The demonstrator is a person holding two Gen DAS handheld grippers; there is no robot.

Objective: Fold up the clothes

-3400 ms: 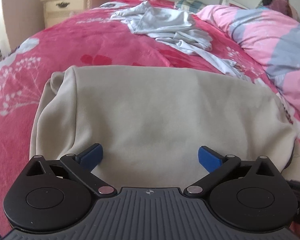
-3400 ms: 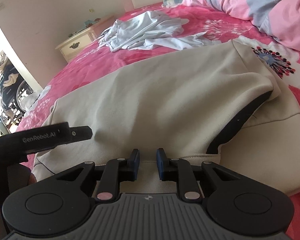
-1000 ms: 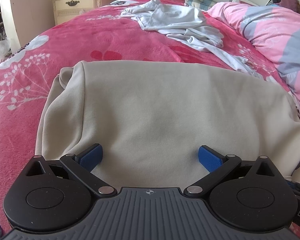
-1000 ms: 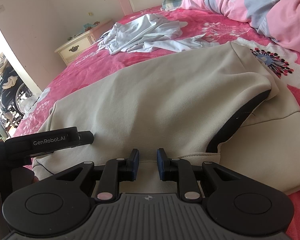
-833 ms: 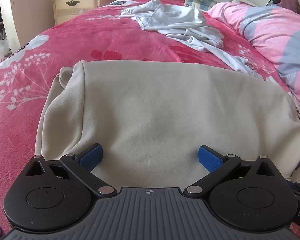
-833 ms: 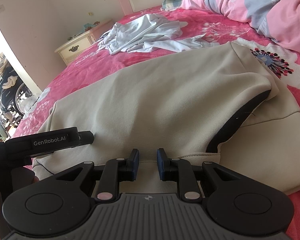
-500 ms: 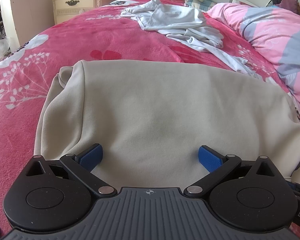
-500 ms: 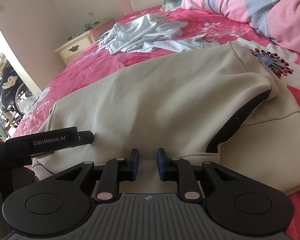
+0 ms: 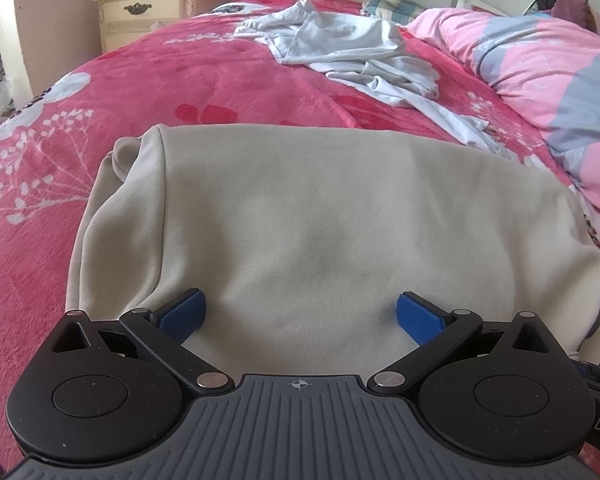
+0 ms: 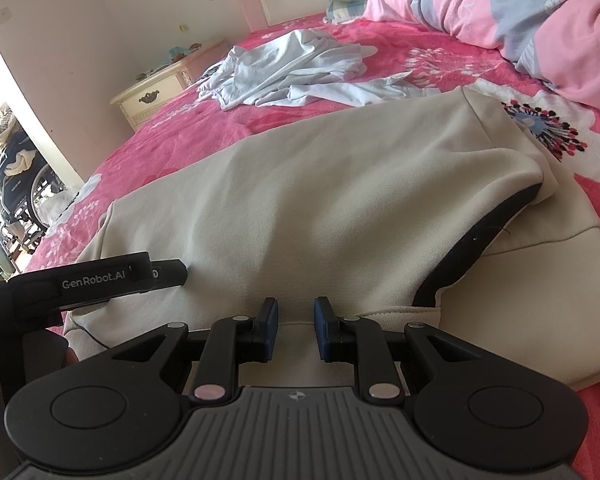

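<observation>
Our right gripper (image 10: 296, 326) is just beginning to part its blue-padded jaws: a second ago they sat closer together on the near hem of the beige fleece sweatshirt (image 10: 320, 208), and now a wider strip of that hem shows in the gap, with the pads no longer pressing it. Our left gripper (image 9: 298, 316) has its jaws spread wide, as before, hovering over the same garment and gripping nothing; the cloth simply passes beneath them.

We read this as a release. The fold seems laid, and the sweatshirt lies doubled over itself, its dark inner lining (image 10: 476, 248) peeking out at 3 o'clock from our right fingers. The garment fills the near middle of the pink floral plush bedspread (image 9: 240, 84).

Further out, at 12 o'clock, a crumpled pale blue-white garment (image 9: 340, 48) waits unfolded. A pink-and-grey quilt (image 9: 540, 64) is bunched at 2 o'clock, and a cream bedside cabinet (image 9: 148, 12) stands at 11 o'clock. We judge another fold or that pale garment comes next.
</observation>
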